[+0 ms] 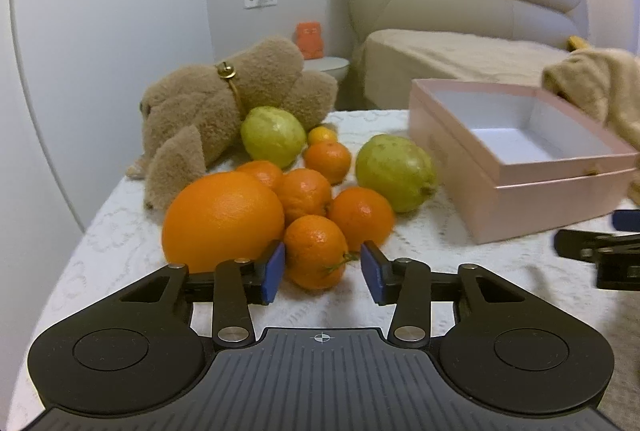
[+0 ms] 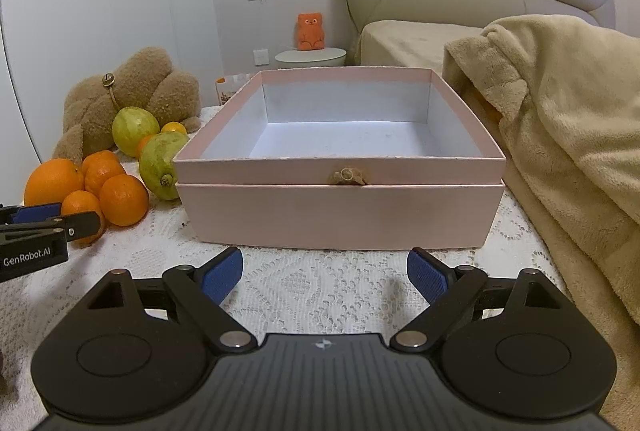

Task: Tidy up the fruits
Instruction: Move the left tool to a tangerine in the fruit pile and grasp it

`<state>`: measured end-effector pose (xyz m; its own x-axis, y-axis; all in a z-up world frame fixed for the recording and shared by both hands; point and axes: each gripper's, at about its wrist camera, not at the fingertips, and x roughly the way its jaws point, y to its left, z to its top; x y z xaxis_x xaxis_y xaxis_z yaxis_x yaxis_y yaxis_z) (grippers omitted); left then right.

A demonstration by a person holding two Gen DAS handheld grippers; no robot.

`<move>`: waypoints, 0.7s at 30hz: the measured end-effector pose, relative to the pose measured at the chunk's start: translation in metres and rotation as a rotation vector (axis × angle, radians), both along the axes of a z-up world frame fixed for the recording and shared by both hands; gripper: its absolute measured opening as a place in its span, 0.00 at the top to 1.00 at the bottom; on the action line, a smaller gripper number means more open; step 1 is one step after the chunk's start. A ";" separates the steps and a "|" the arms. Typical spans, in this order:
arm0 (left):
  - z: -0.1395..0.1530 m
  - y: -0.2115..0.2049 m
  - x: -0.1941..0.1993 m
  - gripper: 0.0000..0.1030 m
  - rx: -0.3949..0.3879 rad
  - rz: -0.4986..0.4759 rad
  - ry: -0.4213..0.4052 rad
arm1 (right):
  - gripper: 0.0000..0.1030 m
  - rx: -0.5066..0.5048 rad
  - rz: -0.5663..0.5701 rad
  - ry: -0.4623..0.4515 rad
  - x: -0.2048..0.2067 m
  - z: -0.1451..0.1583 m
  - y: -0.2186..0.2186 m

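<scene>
With the left gripper [image 1: 322, 273] closing round the nearest mandarin [image 1: 316, 251], its right pad not quite touching, seat both pads squarely, then lift clear toward the empty pink box [image 1: 520, 167] at two o'clock, where the wide-open, empty right gripper [image 2: 324, 273] waits.

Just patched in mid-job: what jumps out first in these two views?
A pile of oranges and two green fruits sits beside a plush dog. To its right stands an empty pink box. The left gripper brackets the nearest mandarin.
</scene>
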<state>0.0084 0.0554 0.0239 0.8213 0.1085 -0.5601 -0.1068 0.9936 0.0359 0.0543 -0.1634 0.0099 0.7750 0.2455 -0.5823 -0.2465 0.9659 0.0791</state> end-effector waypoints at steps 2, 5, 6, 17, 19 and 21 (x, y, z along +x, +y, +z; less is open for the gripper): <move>0.003 0.003 -0.008 0.55 -0.058 -0.042 -0.002 | 0.13 -0.007 0.004 -0.003 -0.001 0.000 0.002; 0.008 0.010 -0.020 0.66 -0.172 -0.119 0.002 | 0.13 -0.020 0.008 -0.004 -0.002 0.000 0.004; 0.008 0.011 -0.022 0.65 -0.192 -0.125 -0.001 | 0.13 -0.022 0.007 -0.002 -0.001 -0.001 0.004; 0.005 0.004 -0.007 0.63 -0.165 -0.085 0.027 | 0.13 -0.018 -0.003 0.028 0.003 -0.003 0.003; 0.005 -0.002 -0.004 0.63 -0.154 -0.102 0.033 | 0.13 -0.015 -0.005 0.034 0.003 -0.004 0.003; 0.003 -0.007 -0.001 0.63 -0.142 -0.108 0.039 | 0.13 -0.013 -0.008 0.037 0.004 -0.004 0.002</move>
